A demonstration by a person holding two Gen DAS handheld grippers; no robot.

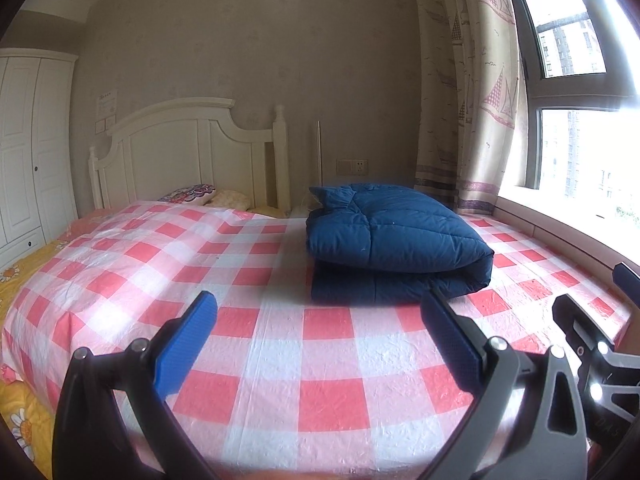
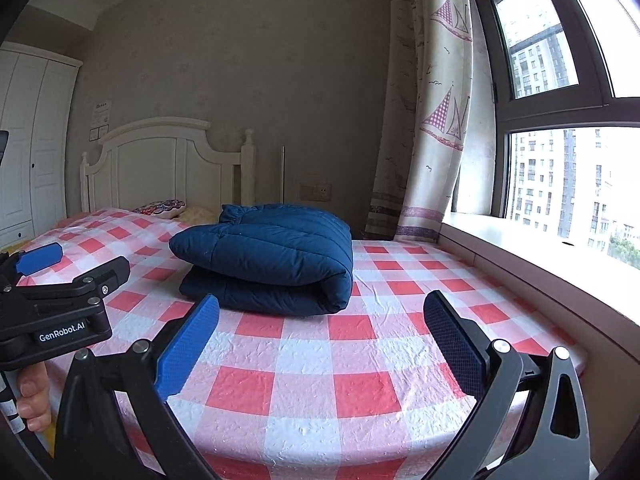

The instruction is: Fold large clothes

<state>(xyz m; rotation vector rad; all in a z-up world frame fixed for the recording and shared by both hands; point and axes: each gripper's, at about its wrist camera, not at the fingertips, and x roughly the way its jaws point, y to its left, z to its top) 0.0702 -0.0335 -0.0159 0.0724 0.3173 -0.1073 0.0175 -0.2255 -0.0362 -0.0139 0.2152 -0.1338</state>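
Observation:
A dark blue padded garment [image 1: 392, 244] lies folded in a thick bundle on the red and white checked cover [image 1: 280, 340] of the bed; it also shows in the right wrist view [image 2: 268, 260]. My left gripper [image 1: 320, 316] is open and empty, held above the near part of the bed, short of the bundle. My right gripper [image 2: 322, 318] is open and empty, also short of the bundle, to the right of the left one. The left gripper [image 2: 60, 292] shows at the left edge of the right wrist view.
A white headboard [image 1: 188, 156] and pillows [image 1: 192, 194] are at the far end. A white wardrobe [image 1: 28, 148] stands at left. A curtain [image 1: 468, 92], window [image 2: 568, 120] and sill [image 2: 540, 256] run along the right. Yellow bedding [image 1: 24, 264] shows at left.

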